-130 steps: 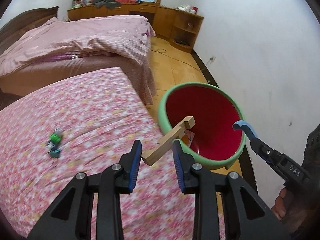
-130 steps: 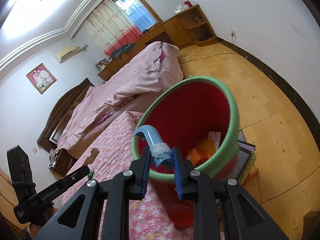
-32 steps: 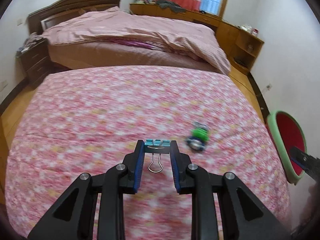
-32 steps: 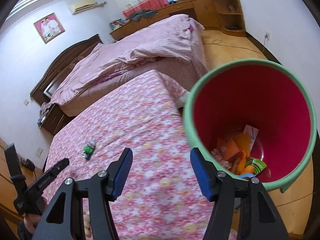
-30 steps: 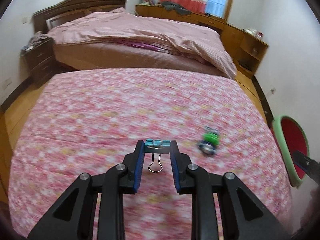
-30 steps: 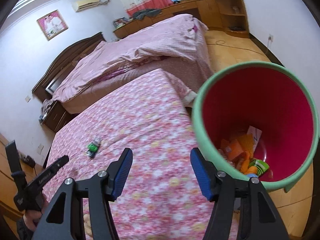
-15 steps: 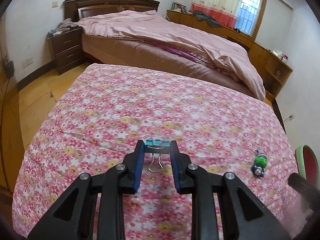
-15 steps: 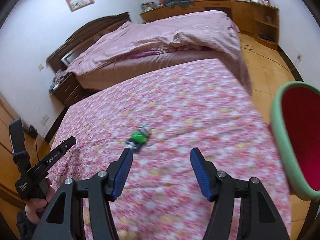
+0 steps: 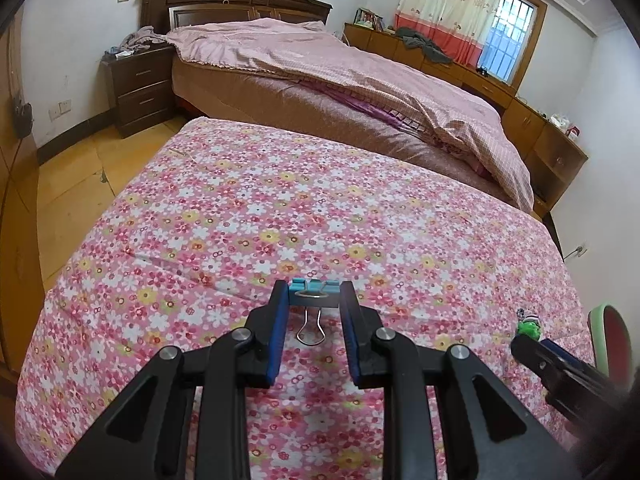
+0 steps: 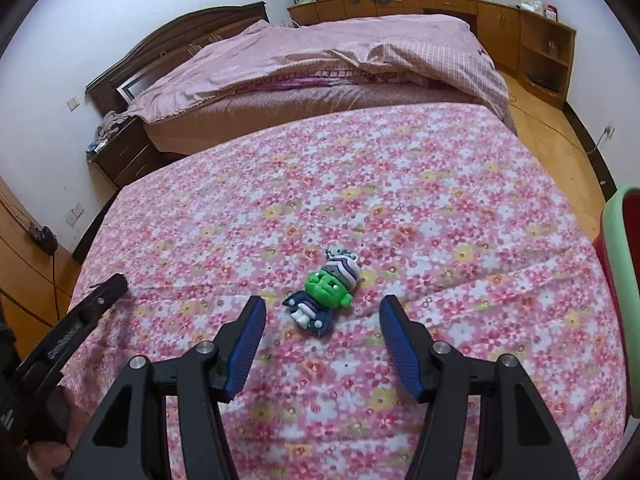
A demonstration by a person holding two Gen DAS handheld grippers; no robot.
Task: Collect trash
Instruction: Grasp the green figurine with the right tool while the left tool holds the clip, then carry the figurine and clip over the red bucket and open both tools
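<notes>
Nearest in the left wrist view, the left gripper [image 9: 314, 312] is clamped on a blue binder clip [image 9: 314, 292]: its pads press the two ends of the clip's body, and the wire handle hangs down between the jaws. The clip is small, stiff metal and light; held by the body like this it looks secure, though the smooth painted sides could slip if the squeeze eased.

In the right wrist view, the right gripper [image 10: 322, 318] hovers over the floral bedspread [image 10: 440, 208] with nothing between its jaws. They have just been closing a little but stand well apart, one on either side of a small green-faced toy figure [image 10: 326, 294] lying just ahead of them. The figure wears a purple-and-white striped cap and dark clothes, with a short bead chain at its head. It seems light and rubbery or hard plastic, so unlikely to break. The best hold is probably across the broad head or the torso, not the thin chain, which would dangle and slide. The soft bedspread may give under the fingertips, so the jaws should come down low around it.

At the right edge, past the bed's side, stands the green-rimmed red bin [image 10: 622, 264], well apart from the figure. Beyond lies a second bed [image 10: 340, 56] with a pink quilt.
</notes>
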